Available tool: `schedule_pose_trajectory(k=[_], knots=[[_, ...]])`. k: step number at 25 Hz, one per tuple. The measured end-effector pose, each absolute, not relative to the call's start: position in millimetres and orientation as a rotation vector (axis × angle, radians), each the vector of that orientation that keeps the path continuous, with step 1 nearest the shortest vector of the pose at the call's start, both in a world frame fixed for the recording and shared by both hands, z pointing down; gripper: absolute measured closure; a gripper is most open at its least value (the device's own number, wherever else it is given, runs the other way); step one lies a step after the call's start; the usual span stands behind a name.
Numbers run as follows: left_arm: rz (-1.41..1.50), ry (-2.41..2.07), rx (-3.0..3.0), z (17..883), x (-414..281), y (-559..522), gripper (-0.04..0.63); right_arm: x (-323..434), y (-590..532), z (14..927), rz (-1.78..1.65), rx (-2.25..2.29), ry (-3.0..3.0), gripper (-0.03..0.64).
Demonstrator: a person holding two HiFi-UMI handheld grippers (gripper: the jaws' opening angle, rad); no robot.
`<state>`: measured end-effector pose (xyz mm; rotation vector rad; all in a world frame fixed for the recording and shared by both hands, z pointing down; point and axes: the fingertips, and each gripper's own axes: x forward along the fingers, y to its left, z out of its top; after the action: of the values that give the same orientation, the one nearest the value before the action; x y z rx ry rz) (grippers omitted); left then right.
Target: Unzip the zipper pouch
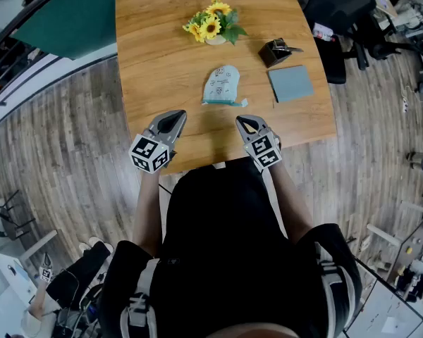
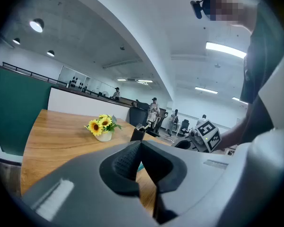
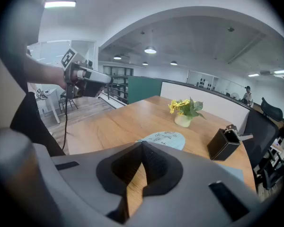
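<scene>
Wooden table (image 1: 155,55) with zipper pouch (image 1: 222,85), sunflower pot (image 1: 213,25), black box (image 1: 276,51), grey pad (image 1: 290,83)

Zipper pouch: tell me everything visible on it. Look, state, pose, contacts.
The zipper pouch is pale blue-green and soft-looking, with a rounded far end and small dark printed markings. A darker teal zipper band runs along its straight near edge; whether it is zipped cannot be told. It lies flat mid-way across the wooden table, on the near side of the sunflower pot. Nothing touches it: the left gripper and right gripper are short of it.
</scene>
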<state>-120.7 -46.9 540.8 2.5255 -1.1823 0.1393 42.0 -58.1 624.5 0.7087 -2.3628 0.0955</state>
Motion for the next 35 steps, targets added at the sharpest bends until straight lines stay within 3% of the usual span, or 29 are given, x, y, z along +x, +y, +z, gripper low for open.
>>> schedule_pose_trajectory(k=[35], knots=[[0.251, -1.133, 2.416, 592, -116, -63, 0.598, 41, -57, 636, 0.141, 0.683, -2.358, 0.614]])
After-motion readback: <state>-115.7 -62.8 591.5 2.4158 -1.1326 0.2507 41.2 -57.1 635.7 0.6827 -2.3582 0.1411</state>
